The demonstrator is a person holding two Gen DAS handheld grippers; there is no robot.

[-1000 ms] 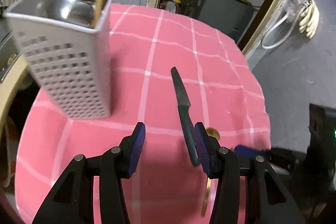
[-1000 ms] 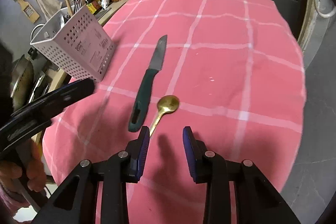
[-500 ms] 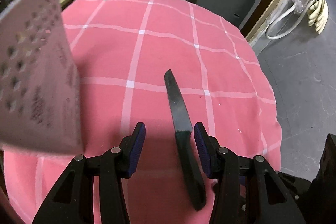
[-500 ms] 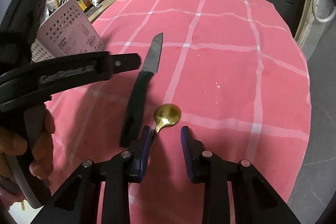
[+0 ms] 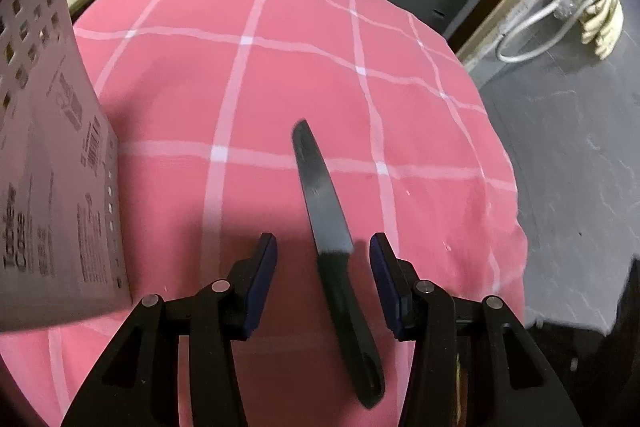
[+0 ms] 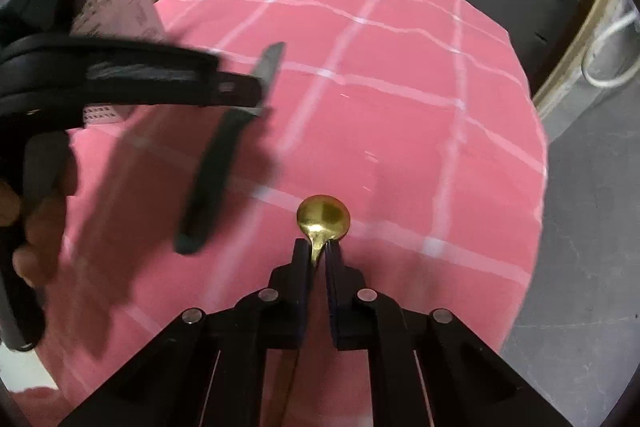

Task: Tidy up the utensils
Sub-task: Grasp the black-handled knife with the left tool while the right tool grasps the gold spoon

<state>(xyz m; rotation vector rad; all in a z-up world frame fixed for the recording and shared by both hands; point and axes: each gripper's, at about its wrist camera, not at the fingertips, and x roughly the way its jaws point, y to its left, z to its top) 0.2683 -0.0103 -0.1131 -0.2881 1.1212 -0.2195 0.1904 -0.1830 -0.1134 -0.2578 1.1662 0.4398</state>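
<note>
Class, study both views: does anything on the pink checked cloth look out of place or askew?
Nothing damaged or spilled. The black-handled knife lies loose between the open left tool pads, outside the perforated white utensil holder.

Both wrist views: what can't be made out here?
- Gold metal spoon: handle hidden under the right tongs, which just closed on its neck.
- White perforated plastic utensil holder: top and contents cut off by the left view's edge.
- Dark-handled kitchen knife: blurred, partly behind the left tongs.
</note>
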